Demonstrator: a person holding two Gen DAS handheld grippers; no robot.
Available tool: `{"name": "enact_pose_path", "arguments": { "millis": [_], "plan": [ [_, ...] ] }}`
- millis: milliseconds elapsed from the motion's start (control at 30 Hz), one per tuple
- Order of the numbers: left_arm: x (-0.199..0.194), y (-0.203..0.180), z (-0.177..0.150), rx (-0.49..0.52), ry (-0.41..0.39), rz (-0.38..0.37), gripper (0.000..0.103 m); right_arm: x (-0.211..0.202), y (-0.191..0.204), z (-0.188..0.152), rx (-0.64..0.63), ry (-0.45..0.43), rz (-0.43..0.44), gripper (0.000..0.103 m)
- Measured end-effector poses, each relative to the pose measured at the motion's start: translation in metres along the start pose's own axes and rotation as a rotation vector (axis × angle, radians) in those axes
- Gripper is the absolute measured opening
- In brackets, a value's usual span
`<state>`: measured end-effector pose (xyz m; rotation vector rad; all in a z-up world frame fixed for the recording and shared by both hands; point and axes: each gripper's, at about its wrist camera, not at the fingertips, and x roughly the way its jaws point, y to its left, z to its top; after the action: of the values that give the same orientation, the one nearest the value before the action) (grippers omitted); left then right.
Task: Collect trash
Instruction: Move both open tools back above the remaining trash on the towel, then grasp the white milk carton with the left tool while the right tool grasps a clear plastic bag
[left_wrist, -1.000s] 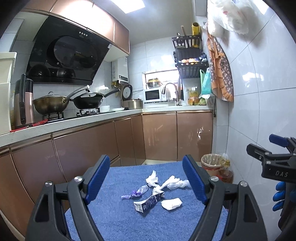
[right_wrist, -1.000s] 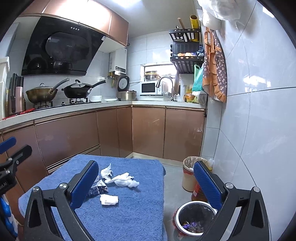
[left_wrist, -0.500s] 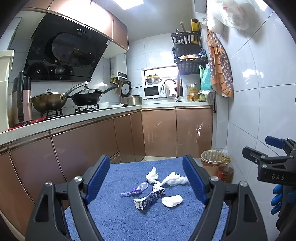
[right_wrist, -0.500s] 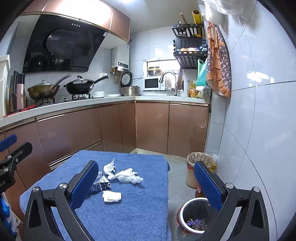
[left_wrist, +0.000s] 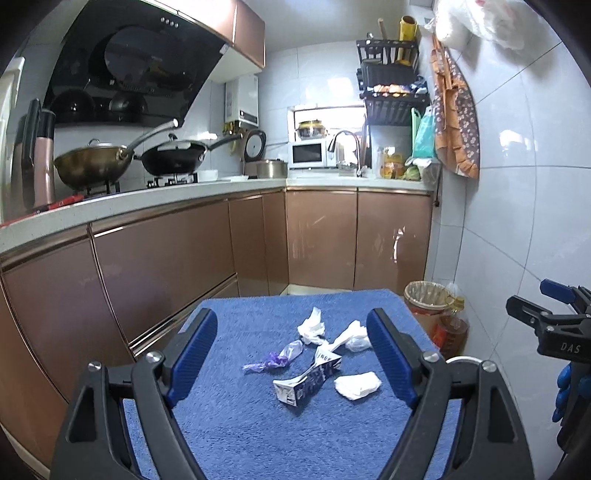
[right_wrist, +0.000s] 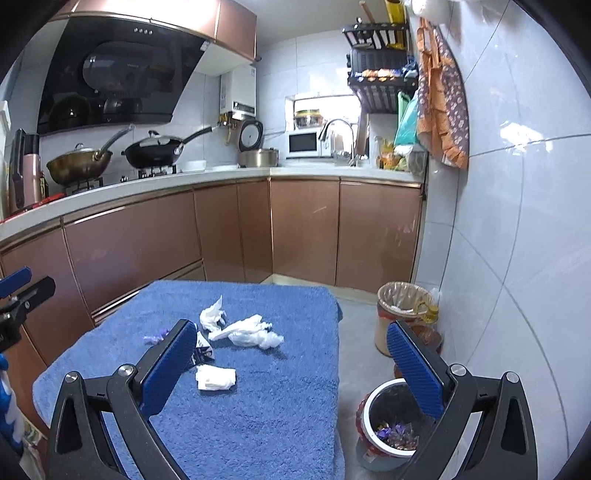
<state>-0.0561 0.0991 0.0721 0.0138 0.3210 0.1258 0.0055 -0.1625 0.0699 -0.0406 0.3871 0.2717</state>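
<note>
The left gripper hangs with fingers spread and empty; the flattened carton lies dead ahead at twelve o'clock, long axis toward one o'clock; the right gripper, equally agape, sits farther off.

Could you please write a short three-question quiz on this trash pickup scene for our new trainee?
1. True or false: the left gripper is shut on the flattened carton.
2. How many white tissue wads lie on the blue towel: A two, B three, C five?
3. Where does the small bin holding purple wrappers stand?

Key: 1 false, both grippers are open and empty. 2 B. 3 On the floor, right of the table.
</note>
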Motion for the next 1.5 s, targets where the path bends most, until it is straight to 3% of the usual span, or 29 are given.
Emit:
{"name": "enact_pose_path", "arguments": {
  "millis": [433,733,867,1300,1500],
  "plan": [
    [0.084,-0.002,-0.034,0.058,0.195,-0.176,0.082,0.071,-0.007,-0.018,-0.005,0.156,0.093,0.102],
    [0.140,-0.001,-0.057,0.057,0.329,-0.282,0.077,0.130,-0.005,-0.030,-0.009,0.267,0.202,0.086],
    [0.167,-0.005,-0.061,0.083,0.371,-0.302,0.072,0.160,-0.006,-0.034,-0.005,0.309,0.245,0.079],
    [0.247,-0.009,-0.092,0.134,0.573,-0.350,0.061,0.247,-0.015,-0.040,-0.017,0.413,0.312,0.077],
    [0.265,-0.010,-0.100,0.227,0.668,-0.360,0.053,0.273,-0.011,-0.046,-0.051,0.451,0.336,0.075]
  ]
}}
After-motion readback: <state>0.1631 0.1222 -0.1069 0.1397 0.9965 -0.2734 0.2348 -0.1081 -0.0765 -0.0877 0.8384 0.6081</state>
